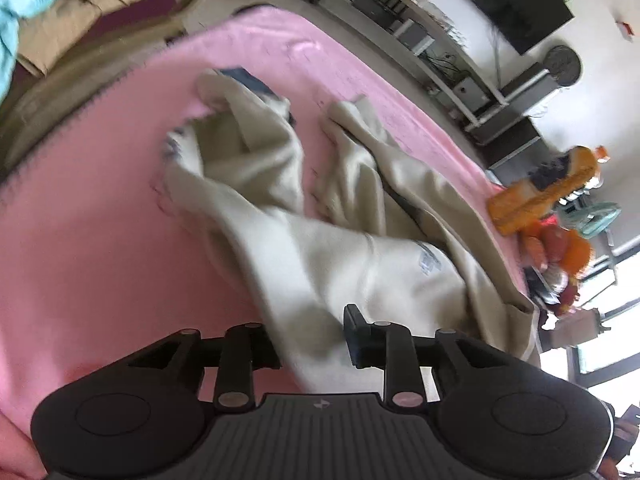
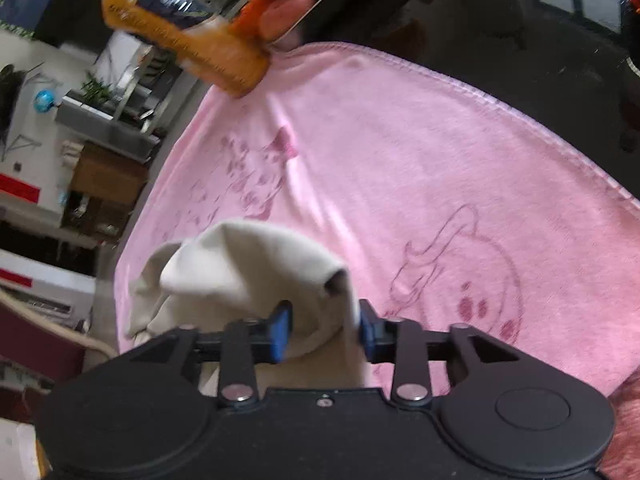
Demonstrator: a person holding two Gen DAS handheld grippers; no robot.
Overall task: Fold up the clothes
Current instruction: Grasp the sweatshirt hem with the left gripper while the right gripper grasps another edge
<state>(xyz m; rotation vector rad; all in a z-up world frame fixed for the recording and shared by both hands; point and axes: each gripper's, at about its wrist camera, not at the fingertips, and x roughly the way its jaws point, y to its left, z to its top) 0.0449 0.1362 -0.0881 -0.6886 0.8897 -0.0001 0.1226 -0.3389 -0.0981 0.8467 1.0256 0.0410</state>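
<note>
L claw (image 1: 312, 344) ajar, beige garment (image 1: 320, 248) btwn jaws | R claw (image 2: 323, 330) ajar, garment fold btwn jaws

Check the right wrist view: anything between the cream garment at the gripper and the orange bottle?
Nothing lies there. Between the cream garment and the orange bottle the right wrist view shows only bare pink towel, with its faint printed pattern.

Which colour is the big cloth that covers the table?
Pink, with darker pink drawings; the soft pink table cloth shows best in the right wrist view.
</note>
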